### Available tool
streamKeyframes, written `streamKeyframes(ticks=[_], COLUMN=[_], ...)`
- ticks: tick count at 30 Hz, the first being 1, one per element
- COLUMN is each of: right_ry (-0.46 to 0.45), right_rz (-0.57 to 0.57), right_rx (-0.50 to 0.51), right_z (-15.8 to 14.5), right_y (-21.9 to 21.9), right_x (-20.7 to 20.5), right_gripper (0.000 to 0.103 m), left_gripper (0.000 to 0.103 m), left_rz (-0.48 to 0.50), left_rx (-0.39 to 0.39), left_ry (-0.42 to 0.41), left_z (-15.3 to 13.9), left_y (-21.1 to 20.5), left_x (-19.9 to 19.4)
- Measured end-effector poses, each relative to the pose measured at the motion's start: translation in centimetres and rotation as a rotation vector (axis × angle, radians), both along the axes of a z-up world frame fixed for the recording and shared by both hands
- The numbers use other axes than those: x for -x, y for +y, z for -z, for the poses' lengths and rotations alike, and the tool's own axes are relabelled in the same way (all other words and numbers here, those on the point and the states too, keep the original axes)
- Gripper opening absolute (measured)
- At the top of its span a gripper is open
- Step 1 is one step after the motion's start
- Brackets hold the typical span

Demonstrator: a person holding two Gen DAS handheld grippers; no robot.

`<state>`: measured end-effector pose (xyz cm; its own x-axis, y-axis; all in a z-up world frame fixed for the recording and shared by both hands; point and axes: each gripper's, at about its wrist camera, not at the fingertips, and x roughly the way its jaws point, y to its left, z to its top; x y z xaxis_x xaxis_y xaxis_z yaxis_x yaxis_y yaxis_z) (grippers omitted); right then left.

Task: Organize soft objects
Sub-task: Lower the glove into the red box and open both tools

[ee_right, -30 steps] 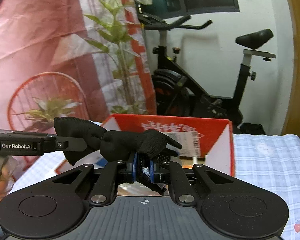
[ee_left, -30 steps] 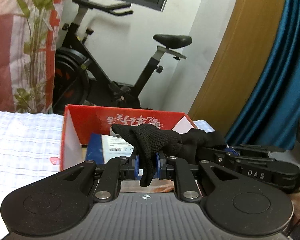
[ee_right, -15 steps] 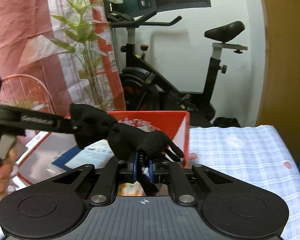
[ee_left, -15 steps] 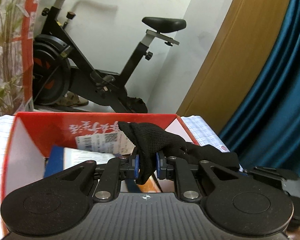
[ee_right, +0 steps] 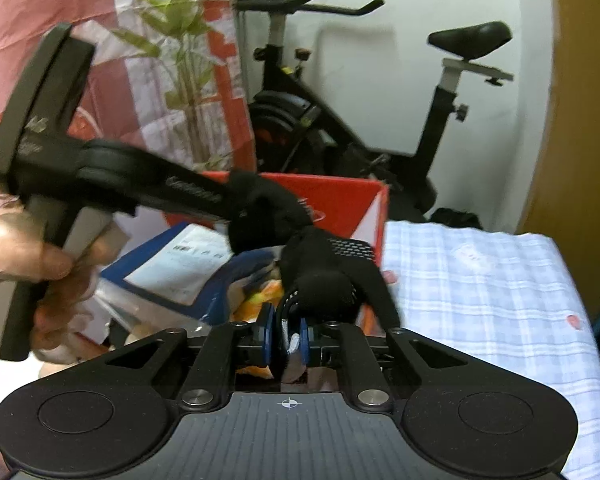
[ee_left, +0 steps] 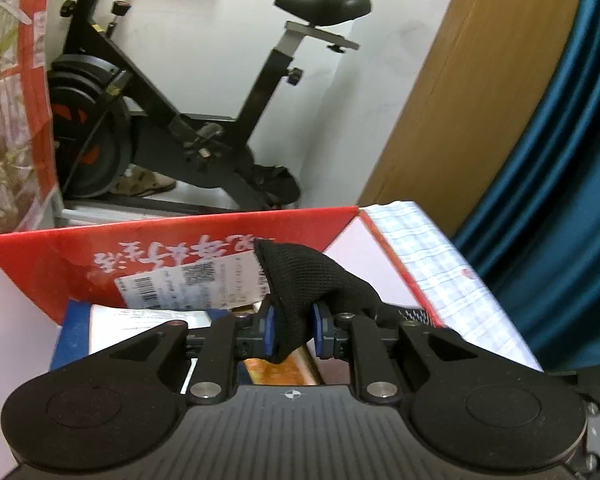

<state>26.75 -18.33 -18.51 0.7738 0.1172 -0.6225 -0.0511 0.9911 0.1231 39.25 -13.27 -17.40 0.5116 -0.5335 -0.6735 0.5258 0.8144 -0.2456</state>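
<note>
Both grippers clamp a black knit glove (ee_left: 300,280) above an open red box (ee_left: 172,240); the left gripper (ee_left: 293,332) pinches one end, the right gripper (ee_right: 285,338) the other; an exercise bike (ee_left: 172,128) stands behind.

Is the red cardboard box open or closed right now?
Open. The red cardboard box has no lid over it, and a blue-edged packet shows inside beneath the black knit glove that both grippers hold.
</note>
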Motion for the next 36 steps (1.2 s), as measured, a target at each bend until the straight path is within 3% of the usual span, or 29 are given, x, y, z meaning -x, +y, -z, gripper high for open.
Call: streamKeyframes(ticks=[3,5,7,12,18,22,24,26,29,31,36], right_ry=[0.012,0.023,0.039,0.059,0.055,0.037,0.033,0.022,0.002,-0.006,-0.023], right_rz=[-0.023,-0.029,-0.035,-0.034,0.01,0.042,0.056,0.071,0.089,0.098,0.123], right_rx=[-0.013,-0.023,-0.043,-0.048,-0.006,0.03,0.046,0.056,0.065,0.069,0.072], right_z=[0.2,0.4,0.7,1.0,0.4,-0.3,-0.7,-1.1,-1.8,-2.2,-3.1], right_y=[0.7,1.0,0.9,1.5,1.8,2.0,2.0,2.2,2.6,2.8,3.5], right_x=[-0.3,-0.5,-0.8,-1.1,-0.8,-0.3,-0.1,0.2,0.9,1.2,2.3], right_gripper=[0.012,0.012,0.012,0.014,0.027,0.055,0.063,0.077,0.095,0.102,0.103], left_gripper=[0.03,0.049,0.06,0.06,0.061,0.069,0.077,0.091,0.098,0.1,0.103], left_rz=[-0.025,-0.033,-0.044,-0.035,-0.033,-0.033,-0.034,-0.039,-0.059,-0.077,-0.119], left_rx=[-0.033,-0.039,-0.037,-0.038,-0.082,-0.108,-0.117,-0.119,-0.117,-0.115,-0.085], left_ry=[-0.015,-0.033,-0.049,-0.071,-0.126,-0.165,-0.188,-0.207,-0.225,-0.22,-0.204], left_z=[0.0,-0.2,-0.6,-1.5,-3.0,-4.0,-4.6,-5.0,-5.6,-5.8,-6.3], left_y=[0.2,0.5,0.8,1.4,2.5,3.6,4.4,5.4,6.8,7.8,10.4], left_x=[-0.3,-0.3,-0.3,0.3,2.0,3.9,5.1,6.2,7.6,8.3,10.2])
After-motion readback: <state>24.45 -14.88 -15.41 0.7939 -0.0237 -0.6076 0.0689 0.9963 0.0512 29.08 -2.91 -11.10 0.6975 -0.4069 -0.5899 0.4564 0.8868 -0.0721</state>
